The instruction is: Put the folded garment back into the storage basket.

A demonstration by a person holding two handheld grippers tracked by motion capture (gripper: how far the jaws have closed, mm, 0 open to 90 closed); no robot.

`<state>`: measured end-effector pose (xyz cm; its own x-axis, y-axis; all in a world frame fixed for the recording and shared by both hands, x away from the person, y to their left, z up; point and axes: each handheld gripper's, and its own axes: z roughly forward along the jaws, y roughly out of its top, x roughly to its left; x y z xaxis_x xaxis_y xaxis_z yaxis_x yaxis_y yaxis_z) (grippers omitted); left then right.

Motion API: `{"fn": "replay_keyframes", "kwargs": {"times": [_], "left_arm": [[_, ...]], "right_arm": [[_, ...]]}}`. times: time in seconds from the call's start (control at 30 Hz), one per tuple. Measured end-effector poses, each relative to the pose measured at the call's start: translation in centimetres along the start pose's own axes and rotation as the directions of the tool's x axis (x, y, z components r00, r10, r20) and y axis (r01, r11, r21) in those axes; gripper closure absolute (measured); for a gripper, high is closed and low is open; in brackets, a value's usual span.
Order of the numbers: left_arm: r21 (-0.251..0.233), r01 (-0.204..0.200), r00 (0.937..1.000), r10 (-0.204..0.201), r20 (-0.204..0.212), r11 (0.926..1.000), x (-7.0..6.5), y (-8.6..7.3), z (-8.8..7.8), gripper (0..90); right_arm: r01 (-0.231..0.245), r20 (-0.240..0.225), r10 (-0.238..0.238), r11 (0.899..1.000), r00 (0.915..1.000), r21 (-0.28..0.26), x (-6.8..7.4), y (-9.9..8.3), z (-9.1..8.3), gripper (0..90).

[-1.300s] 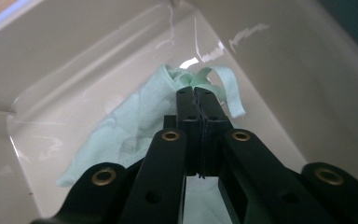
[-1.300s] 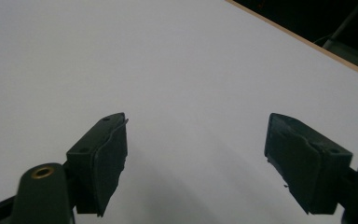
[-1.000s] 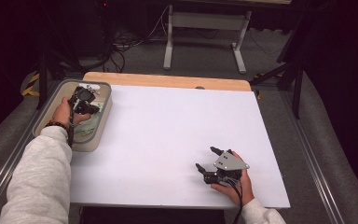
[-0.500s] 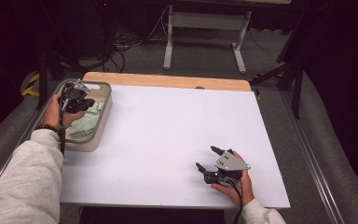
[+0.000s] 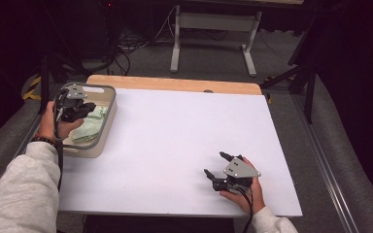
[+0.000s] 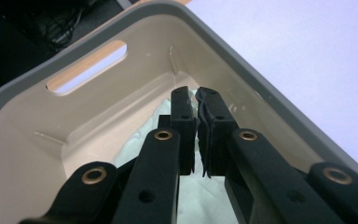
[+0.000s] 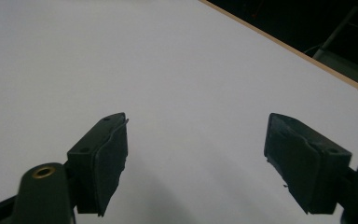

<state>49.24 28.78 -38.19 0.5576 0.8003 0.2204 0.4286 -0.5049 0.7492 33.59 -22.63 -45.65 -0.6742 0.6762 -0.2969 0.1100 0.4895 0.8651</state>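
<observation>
At the left edge of the white table (image 5: pixel 175 145) stands a beige bin (image 5: pixel 104 131) with a grey rim, which serves as the reference point. The left gripper (image 5: pixel 85 109) hangs over the bin's opening, above the pale green cloth (image 5: pixel 90 128) that lies on the bin floor. In the left gripper view the jaws stand almost together, only a thin slit between the pads; whether a fold of the cloth (image 6: pixel 140 140) is pinched there cannot be told, as the cloth shows just behind and below the tips. Well to the right of the bin, near the table's front edge, the right gripper (image 5: pixel 218 165) rests on the bare surface with its jaws spread wide and nothing between them.
</observation>
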Motion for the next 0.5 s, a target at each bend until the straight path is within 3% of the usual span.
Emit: {"fn": "replay_keyframes", "kwargs": {"times": [0.23, 0.5], "left_arm": [[-0.069, -0.008, 0.9998, 0.007, -0.016, 0.9976, -0.9, -0.6, -1.2, 84.9], [-0.156, 0.028, 0.9995, -0.03, -0.007, 0.9873, -1.5, -1.8, -2.2, 83.9]], "right_arm": [[-0.003, 0.009, 0.003, 1.0, 1.0, -0.002, -0.1, 0.0, -0.1, 22.2], [-0.002, 0.008, 0.002, 1.0, 1.0, -0.003, 0.0, 0.1, -0.1, 22.2]]}}
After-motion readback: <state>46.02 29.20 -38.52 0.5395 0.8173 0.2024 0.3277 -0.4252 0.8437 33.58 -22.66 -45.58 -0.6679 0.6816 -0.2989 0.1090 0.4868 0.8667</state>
